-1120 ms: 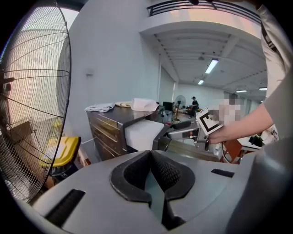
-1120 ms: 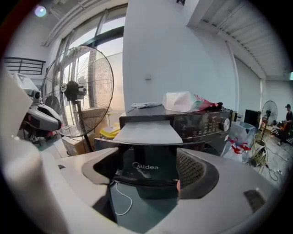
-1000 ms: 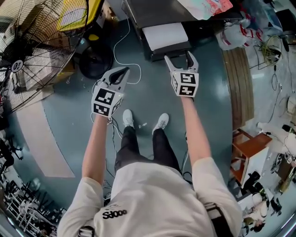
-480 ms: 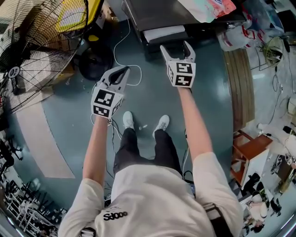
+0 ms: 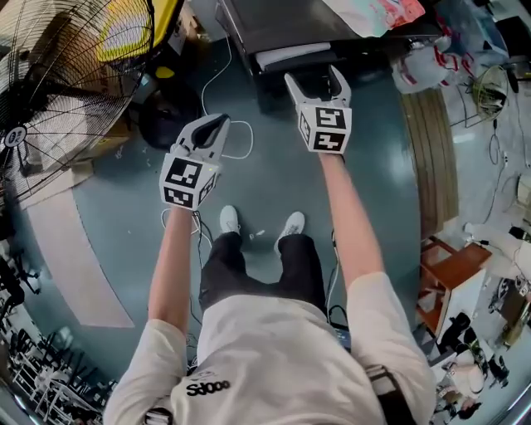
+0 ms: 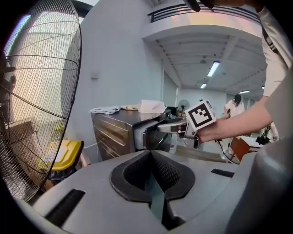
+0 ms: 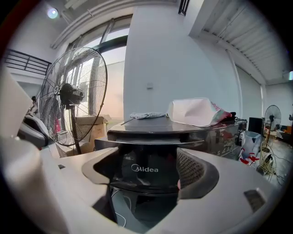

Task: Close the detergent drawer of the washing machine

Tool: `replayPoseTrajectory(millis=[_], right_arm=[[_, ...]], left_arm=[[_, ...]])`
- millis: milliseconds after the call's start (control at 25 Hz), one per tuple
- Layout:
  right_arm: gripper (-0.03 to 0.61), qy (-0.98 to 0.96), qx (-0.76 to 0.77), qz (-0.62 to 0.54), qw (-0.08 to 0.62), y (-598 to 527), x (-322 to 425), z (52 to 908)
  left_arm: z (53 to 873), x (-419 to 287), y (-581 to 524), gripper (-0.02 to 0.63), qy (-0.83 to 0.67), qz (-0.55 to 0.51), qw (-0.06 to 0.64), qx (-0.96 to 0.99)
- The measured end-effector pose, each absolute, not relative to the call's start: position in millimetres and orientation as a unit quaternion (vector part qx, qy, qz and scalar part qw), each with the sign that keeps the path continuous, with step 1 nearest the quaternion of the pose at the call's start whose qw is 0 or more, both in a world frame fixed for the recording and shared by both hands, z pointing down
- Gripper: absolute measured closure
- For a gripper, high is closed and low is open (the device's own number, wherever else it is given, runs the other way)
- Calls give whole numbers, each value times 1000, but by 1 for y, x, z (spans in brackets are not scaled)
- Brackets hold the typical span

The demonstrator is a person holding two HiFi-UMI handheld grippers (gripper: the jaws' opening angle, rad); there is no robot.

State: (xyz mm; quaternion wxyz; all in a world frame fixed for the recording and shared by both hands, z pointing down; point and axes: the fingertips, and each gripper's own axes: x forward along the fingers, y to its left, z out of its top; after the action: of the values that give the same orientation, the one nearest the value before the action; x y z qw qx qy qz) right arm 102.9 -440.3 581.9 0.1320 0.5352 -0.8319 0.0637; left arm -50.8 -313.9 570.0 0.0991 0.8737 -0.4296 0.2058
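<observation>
The jaws of the right gripper (image 7: 145, 185) stand wide apart. The dark front panel of the detergent drawer (image 7: 145, 168), marked Midea, sits square between them. Whether the pads touch its ends I cannot tell. The drawer is not fully home: in the head view a pale strip of its top shows proud of the washing machine (image 5: 278, 21). The machine stands straight ahead of the person at 12 o'clock, and the two right jaw tips reach either side of the drawer front.

The jaws of the left gripper (image 6: 153, 178) are pressed together with nothing in them. This gripper hangs over the blue-grey floor (image 5: 116, 216) at about 11 o'clock, well apart from the machine and pointing towards it. Its own camera sees the right gripper reaching in at the drawer from 2 o'clock.

On the machine's lid lie a crumpled white bag (image 7: 194, 112) with pink print and, at its 9 o'clock, a grey cloth (image 7: 146, 115). A thin white cable (image 5: 217, 79) runs down the floor from beside the machine and loops near the left gripper. A large wire-caged fan (image 5: 58, 91) stands at 10 o'clock, with a yellow container (image 6: 64, 155) just beyond it. A wooden stool (image 5: 452, 257) stands at 4 o'clock among clutter. The person's white shoes (image 5: 230, 212) are planted between the two arms.
</observation>
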Motion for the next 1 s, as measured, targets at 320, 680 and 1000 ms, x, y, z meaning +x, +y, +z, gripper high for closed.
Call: replayPoseTrajectory(millis=[320, 680, 1000], right_arm=[[235, -824, 544, 82, 136, -474, 87, 582], [229, -828, 544, 72, 118, -475, 85, 582], [227, -830, 541, 73, 113, -479, 86, 581]], left_arm=[[581, -65, -316, 595, -427, 207, 102, 875], [593, -81, -318, 595, -428, 204, 104, 874], [596, -79, -318, 595, -424, 202, 104, 876]])
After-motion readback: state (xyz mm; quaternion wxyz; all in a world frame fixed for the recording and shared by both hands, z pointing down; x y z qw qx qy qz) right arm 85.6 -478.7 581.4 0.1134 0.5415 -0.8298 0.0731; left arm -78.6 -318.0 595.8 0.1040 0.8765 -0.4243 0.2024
